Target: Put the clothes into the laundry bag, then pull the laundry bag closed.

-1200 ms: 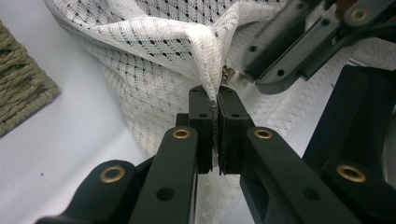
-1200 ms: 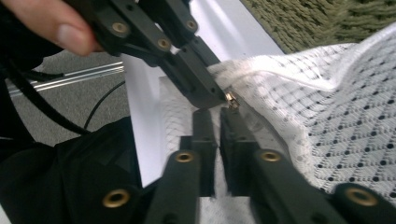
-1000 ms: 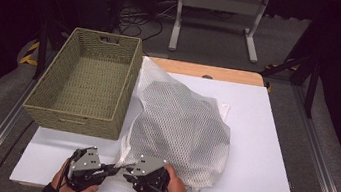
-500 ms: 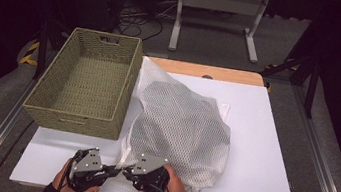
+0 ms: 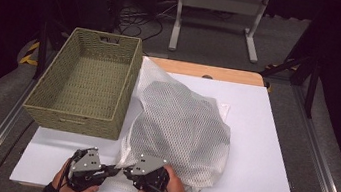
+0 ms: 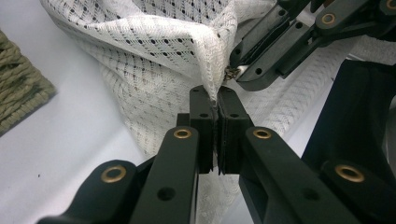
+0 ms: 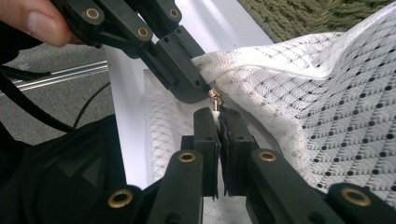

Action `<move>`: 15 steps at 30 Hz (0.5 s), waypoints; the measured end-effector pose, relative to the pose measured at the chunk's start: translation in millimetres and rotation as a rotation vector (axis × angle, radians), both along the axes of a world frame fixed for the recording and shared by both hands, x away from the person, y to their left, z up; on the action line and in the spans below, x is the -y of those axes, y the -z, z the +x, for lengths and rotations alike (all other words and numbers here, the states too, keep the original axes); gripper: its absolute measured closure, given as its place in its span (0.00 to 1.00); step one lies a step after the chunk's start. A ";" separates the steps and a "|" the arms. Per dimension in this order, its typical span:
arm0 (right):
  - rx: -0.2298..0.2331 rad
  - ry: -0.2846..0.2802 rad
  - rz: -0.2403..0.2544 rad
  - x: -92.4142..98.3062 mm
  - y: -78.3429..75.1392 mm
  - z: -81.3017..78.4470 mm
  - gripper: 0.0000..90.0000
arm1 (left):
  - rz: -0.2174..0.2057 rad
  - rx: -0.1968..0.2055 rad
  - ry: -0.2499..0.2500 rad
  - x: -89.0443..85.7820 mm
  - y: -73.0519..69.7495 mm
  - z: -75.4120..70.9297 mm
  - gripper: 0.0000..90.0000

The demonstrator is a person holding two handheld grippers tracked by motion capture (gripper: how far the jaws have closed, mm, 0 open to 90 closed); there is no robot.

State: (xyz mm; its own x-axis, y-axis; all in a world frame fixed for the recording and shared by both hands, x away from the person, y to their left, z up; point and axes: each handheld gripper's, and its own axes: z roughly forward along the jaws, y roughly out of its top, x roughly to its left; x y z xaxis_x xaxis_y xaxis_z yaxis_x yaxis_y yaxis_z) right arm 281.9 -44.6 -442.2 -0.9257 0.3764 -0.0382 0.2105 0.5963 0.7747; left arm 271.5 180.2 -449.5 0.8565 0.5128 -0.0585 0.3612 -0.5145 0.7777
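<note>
A white mesh laundry bag (image 5: pixel 180 122) lies bulging on the white table (image 5: pixel 261 154), and its near left corner reaches towards both grippers. My left gripper (image 5: pixel 115 170) points right and is shut on a fold of the mesh edge (image 6: pixel 205 60), which is pinched between its pads (image 6: pixel 215 100). My right gripper (image 5: pixel 125 170) points left, tip to tip with the left one. Its jaws have just been closing and now clamp the small metal zipper pull (image 7: pixel 215 97) of the bag (image 7: pixel 327 107) at their tips (image 7: pixel 217 116).
An olive woven basket (image 5: pixel 87 84), with nothing in it, stands on the table's left half against the bag. A wooden board (image 5: pixel 212 72) edges the far side. A metal stand (image 5: pixel 215 11) and cables lie on the floor beyond. Bare table stretches to the right.
</note>
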 end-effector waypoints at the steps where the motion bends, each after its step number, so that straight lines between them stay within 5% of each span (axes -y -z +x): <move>1: 0.004 0.002 -0.002 -0.4 0.2 -0.2 0.96 | -0.002 0.006 0.000 -0.5 -0.5 -0.3 0.96; 15: 0.041 0.030 -0.009 -1.9 -4.3 -3.4 0.96 | -0.024 0.052 -0.022 -8.9 -7.5 -3.5 0.97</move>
